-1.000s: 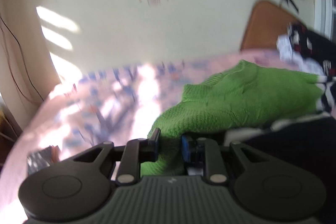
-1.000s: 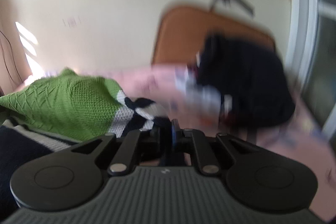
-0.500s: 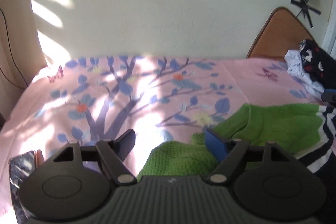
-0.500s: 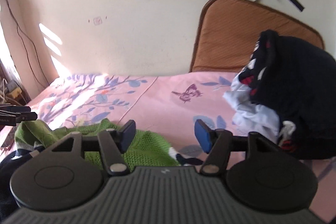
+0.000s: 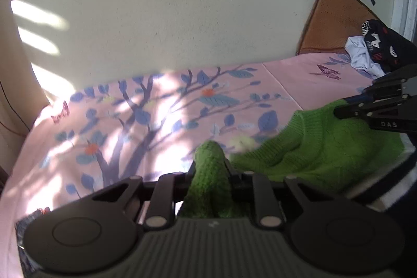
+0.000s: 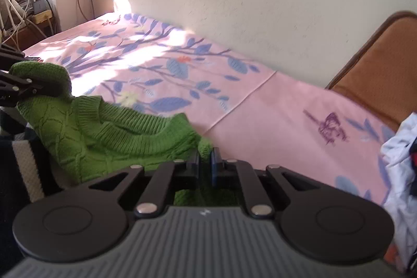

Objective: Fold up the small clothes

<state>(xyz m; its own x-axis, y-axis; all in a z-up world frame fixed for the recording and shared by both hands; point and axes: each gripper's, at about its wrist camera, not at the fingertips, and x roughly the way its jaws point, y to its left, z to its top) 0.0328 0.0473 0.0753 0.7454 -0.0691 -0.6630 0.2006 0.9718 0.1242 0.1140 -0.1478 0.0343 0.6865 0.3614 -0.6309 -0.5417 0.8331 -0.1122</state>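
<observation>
Though wide and holding nothing half a second ago, now clamped on knit at both ends. Across the pink flowered bed [image 5: 156,121], sun-patched on the left, no change, nor in the heap of dark and white clothes [image 5: 375,54] by the headboard on the right. At the near edge of the bed, lying rumpled with its ribbed neck upward and partly over a dark striped garment [image 6: 23,160]: the green sweater [image 5: 325,147], now drawn up a little at each side rather than lying slack. On the left gripper [image 5: 211,168], jaws closed around a thick roll of green knit that bulges up past the tips. On the right gripper [image 6: 206,158], jaws nearly together on a thin nub of the sweater's edge, just beside the neck ribbing. Grippers set well apart, with the neck opening between them. Judged from this: grasp step done, one hold near each shoulder, fold itself not yet begun. Probably next, a lift and a shake-out clear of the striped garment, then a lay-down on the open part of the bed. Worth minding: bulk on the left may mean more than one layer caught, while so small a bite on the right could slip once the knit's weight hangs from it.
</observation>
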